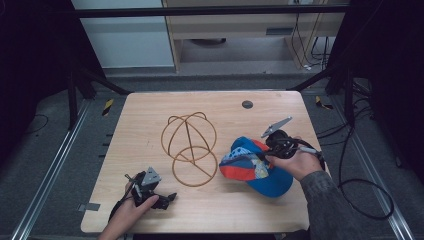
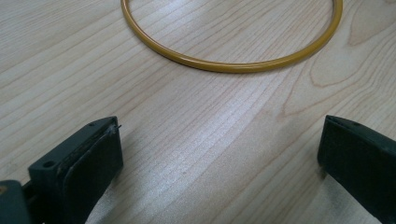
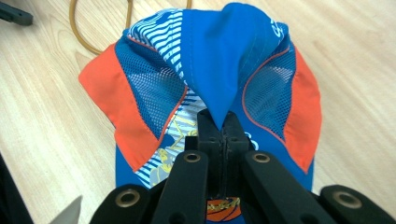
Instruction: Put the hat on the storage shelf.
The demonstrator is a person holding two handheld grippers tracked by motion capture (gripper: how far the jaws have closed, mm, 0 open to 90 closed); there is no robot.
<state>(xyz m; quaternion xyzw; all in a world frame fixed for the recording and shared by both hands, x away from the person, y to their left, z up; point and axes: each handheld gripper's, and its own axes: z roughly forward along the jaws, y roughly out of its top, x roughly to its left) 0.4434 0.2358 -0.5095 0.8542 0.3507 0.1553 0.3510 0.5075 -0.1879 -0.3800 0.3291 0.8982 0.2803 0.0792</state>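
The high view looks forward and down from above the person's side, taking in the whole counter (image 1: 150, 105) at mid-frame and the floor around it. The left gripper view sits low and close over the wood, facing along its own fingers (image 2: 79, 163) toward the wire ring (image 2: 233, 65) across the top of the frame. The right gripper view looks steeply down, very near the cap (image 3: 215, 70). Both gripper views share that ring (image 3: 84, 37), seen upper left in the right one.
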